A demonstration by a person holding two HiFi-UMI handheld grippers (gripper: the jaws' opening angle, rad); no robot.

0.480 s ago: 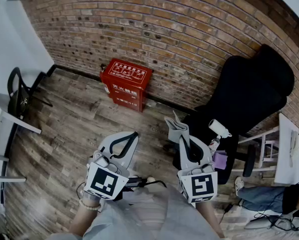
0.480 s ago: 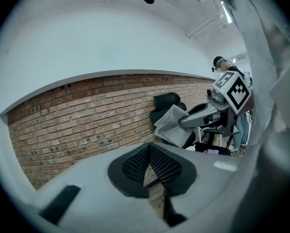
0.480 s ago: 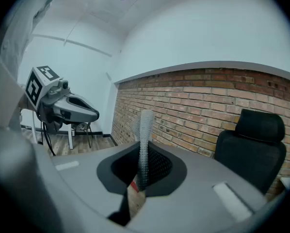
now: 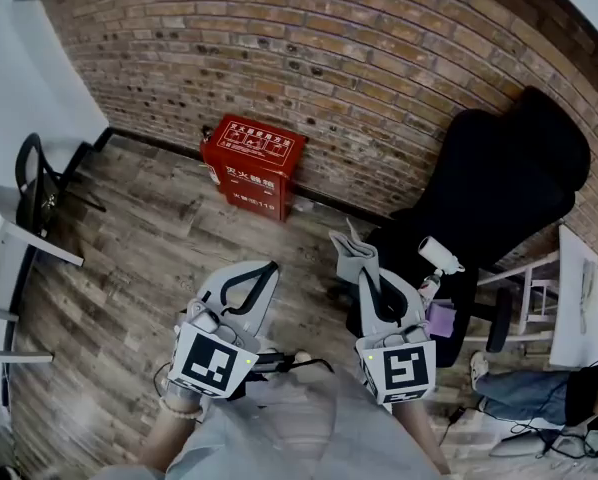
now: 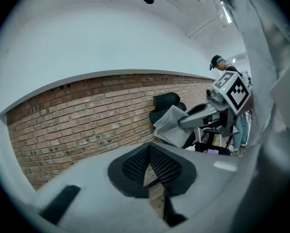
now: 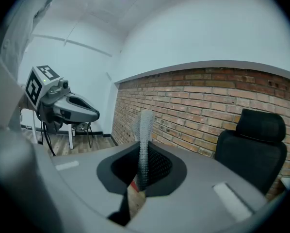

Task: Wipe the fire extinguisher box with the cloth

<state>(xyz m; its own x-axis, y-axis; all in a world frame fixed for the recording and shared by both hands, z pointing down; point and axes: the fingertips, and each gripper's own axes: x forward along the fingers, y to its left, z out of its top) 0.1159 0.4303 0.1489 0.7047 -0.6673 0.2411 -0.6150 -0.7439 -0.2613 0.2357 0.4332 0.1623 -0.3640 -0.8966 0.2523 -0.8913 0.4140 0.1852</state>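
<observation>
Against the wall (image 4: 329,68), fire extinguisher box (image 4: 251,166), well beyond right claw (image 4: 363,271) with cloth (image 4: 350,252)

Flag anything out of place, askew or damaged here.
A white spray bottle rests on the black office chair, an unusual spot. The red fire extinguisher box stands upright by the brick wall, no damage visible; nothing looks spilled.
</observation>
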